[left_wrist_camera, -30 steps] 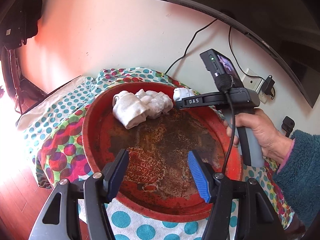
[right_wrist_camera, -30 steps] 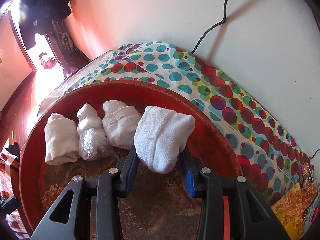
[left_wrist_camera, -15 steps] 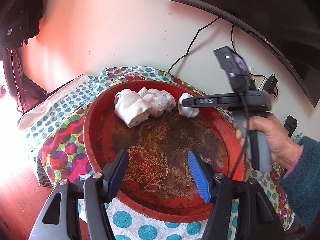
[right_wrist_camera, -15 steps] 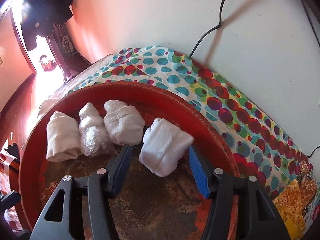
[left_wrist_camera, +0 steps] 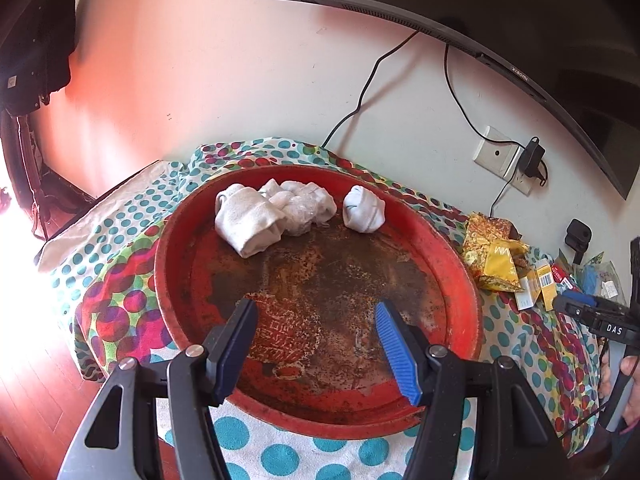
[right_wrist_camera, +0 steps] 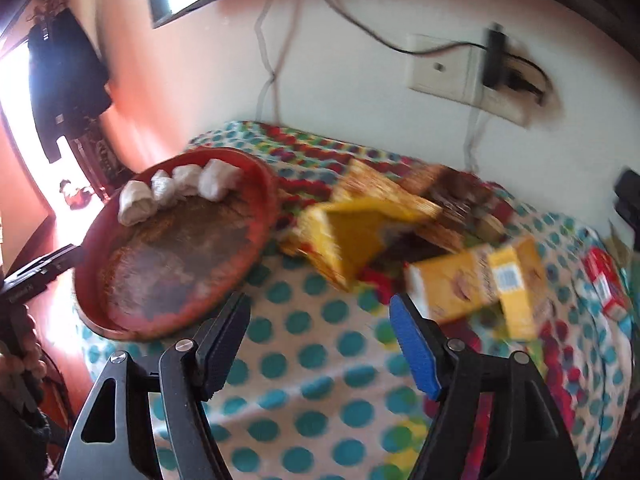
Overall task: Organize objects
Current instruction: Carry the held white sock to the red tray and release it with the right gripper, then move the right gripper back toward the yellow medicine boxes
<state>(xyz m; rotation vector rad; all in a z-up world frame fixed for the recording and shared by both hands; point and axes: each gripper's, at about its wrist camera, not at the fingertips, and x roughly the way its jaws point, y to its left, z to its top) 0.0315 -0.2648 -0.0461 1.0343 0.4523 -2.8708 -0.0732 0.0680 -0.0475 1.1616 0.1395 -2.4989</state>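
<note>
Right gripper (right_wrist_camera: 320, 344) jaws opening, nothing between them; left gripper (left_wrist_camera: 316, 344) spread, idle over red tray (left_wrist_camera: 460, 264). Advise: centre the yellow packet (right_wrist_camera: 344, 236) ahead before closing.

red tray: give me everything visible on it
The red tray is round and shallow with a raised rim, apparently metal; its paint is worn to rusty brown across the middle. It lies flat on the dotted cloth. Four white sock bundles line its far edge. Neither gripper touches it.
</note>
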